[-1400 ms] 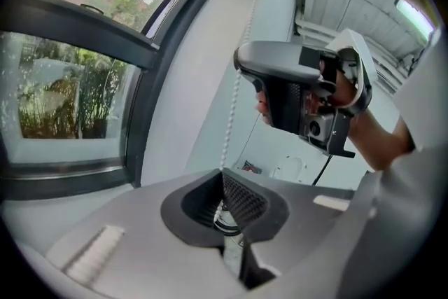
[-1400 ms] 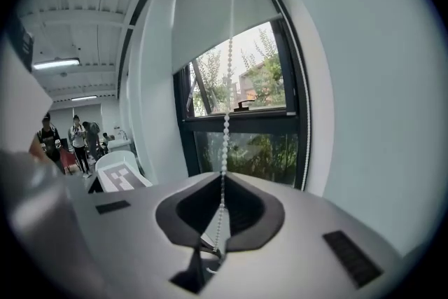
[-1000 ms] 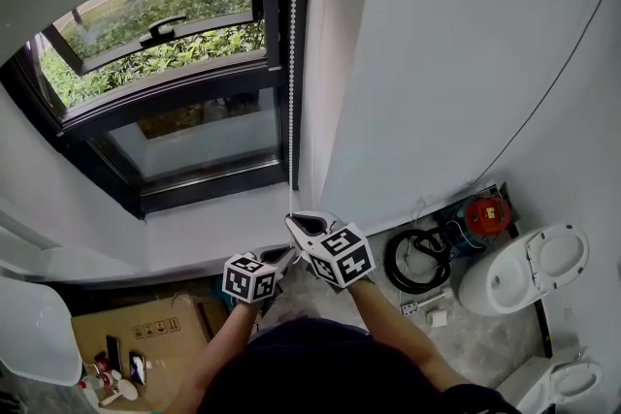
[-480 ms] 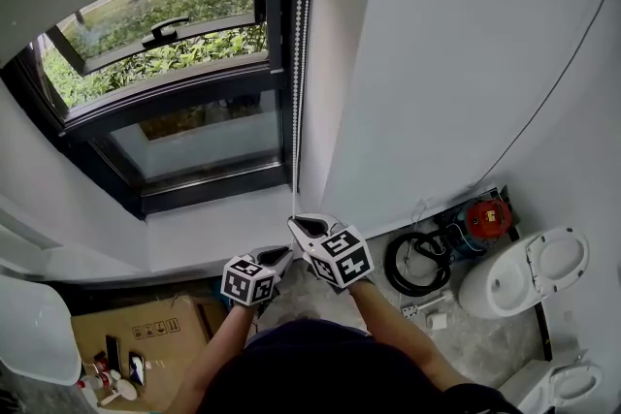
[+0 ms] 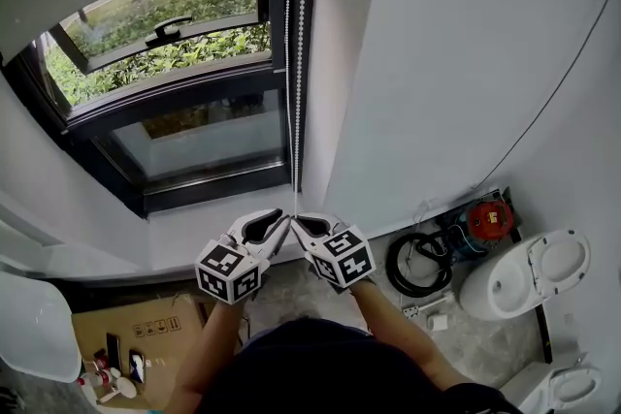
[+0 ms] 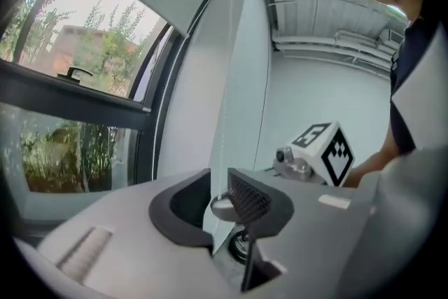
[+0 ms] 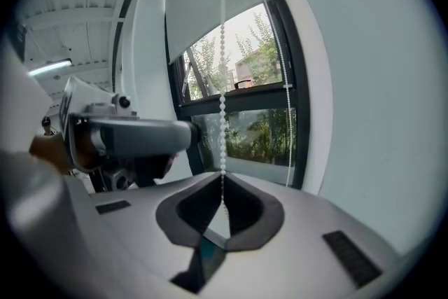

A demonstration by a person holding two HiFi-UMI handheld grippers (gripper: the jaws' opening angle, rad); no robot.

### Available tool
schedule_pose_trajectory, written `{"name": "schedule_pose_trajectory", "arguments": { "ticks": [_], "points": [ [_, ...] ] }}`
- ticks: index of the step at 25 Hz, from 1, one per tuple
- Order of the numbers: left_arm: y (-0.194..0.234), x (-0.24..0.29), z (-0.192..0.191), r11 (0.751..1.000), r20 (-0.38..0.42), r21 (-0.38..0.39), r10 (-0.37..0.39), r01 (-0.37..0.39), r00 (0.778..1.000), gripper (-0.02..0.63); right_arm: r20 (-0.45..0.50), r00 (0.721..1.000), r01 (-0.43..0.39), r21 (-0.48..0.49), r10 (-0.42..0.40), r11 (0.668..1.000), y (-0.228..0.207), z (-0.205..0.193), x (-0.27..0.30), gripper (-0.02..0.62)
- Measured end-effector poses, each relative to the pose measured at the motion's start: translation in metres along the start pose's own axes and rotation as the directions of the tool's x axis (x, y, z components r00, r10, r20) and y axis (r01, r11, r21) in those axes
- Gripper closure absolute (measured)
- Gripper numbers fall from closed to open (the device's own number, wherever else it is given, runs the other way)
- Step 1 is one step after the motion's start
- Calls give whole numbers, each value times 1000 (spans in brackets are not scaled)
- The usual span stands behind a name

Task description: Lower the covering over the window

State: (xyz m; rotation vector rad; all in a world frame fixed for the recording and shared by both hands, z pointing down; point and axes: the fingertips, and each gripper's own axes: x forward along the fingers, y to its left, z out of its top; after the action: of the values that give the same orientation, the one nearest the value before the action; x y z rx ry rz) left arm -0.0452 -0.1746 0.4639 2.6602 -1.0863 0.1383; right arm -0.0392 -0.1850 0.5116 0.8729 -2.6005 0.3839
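Chain (image 7: pixel 222 80) pinched in your right gripper (image 7: pixel 222 178); your left gripper (image 6: pixel 218 184) has just been opening, jaws slightly apart around it

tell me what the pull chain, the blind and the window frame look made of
Pull chain: small white round beads, probably plastic, faintly glossy.
Blind: flat pale sheet without shine, likely coated fabric.
Window frame: dark, straight-edged bars, smooth satin look, probably painted metal; plastic can't be ruled out.
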Motion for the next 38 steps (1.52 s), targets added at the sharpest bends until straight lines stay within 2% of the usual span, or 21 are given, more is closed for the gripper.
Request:
{"name": "schedule_pose_trajectory", "arguments": {
  "ticks": [1,2,6,10,12,13,16,21,38],
  "points": [
    [-3,0,12,1000,12,27,-3,2,1000,513,0,1000,-1,-2,1,1000,1,0,0,577],
    [-6,1,24,999,25,52,-5,3,1000,505,1,1000,-2,-3,2,1000,2,0,0,577],
    [-13,7,58,994,72,113,-20,12,997,505,2,1000,-2,-11,2,1000,5,0,-1,577],
    [-15,15,77,993,107,120,-30,17,994,506,1,1000,-4,-17,5,1000,8,-1,-3,577],
    [-16,19,83,993,119,117,-26,12,993,535,3,1000,-5,-19,5,1000,9,-1,-4,577],
    [-16,21,85,993,119,117,-26,12,993,582,6,1000,-4,-19,4,1000,9,-1,-4,577],
    [-17,21,84,995,122,101,-36,24,992,592,5,1000,-1,-16,1,1000,8,-2,-5,577],
    [-18,25,56,997,65,55,-62,58,996,593,-76,997,-4,-41,1,999,7,-26,1,577],
    [-5,31,-42,997,-114,-66,-50,42,992,594,-310,950,-24,12,26,1000,1,-118,19,577]
  ]
}}
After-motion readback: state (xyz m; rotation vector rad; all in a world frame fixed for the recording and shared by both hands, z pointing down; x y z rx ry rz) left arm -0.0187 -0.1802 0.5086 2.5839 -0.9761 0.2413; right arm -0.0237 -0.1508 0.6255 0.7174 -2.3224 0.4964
